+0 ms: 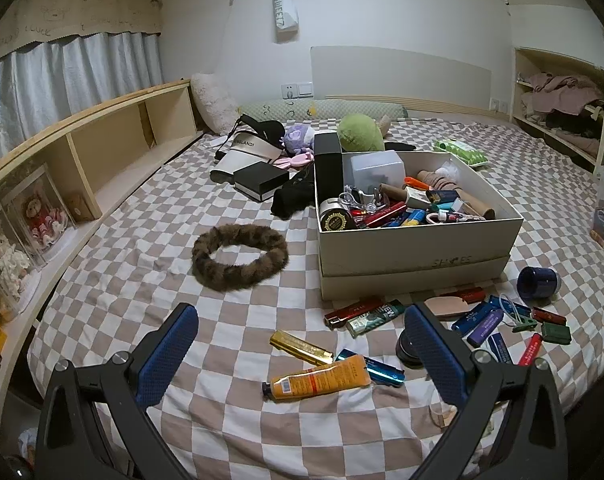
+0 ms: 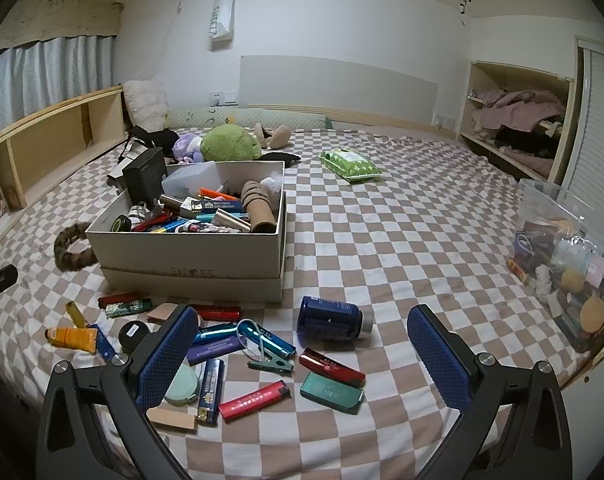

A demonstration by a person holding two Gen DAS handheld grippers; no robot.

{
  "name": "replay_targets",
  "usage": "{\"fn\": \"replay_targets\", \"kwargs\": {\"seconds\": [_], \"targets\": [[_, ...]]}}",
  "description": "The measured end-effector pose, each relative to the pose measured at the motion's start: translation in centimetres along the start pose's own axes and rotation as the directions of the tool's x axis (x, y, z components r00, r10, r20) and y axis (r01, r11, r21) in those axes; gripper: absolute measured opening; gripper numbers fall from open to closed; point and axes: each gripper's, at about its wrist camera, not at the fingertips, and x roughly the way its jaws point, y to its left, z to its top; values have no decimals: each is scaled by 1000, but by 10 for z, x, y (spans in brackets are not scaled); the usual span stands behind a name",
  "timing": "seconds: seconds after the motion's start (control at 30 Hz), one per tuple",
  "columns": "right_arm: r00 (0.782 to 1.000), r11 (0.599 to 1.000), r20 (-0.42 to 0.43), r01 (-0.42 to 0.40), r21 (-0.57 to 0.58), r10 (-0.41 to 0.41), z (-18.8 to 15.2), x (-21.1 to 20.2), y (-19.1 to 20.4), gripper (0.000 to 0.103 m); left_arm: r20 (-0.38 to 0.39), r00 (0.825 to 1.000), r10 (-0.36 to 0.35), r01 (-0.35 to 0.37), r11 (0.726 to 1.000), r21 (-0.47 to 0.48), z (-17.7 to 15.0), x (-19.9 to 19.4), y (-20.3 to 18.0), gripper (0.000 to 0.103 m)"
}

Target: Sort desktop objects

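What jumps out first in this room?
A white shoe box crammed with odds and ends sits mid-bed on the checkered sheet. In front of it, lighters and a blue jar lie scattered. A furry brown ring lies to its left.

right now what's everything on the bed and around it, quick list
shoe box: 1, white, mid-bed, full of small items
lighters: many, red, blue and purple, scattered before the box
orange tube: 1, near edge
gold lighter: 1, beside the tube
blue jar: 1, on its side
fur ring: 1, brown, left of box
wipes pack: 1, green
clear bin: 1, right edge
left gripper: open, empty
right gripper: open, empty
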Motion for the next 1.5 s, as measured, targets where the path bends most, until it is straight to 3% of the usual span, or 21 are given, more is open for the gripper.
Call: {"fn": "replay_targets", "kwargs": {"seconds": [1.5], "targets": [[1000,1000,-21,-11,-7,11,0,7,0,103,-17,1000,-2,2,1000,-5,-2,4,-3,103]]}}
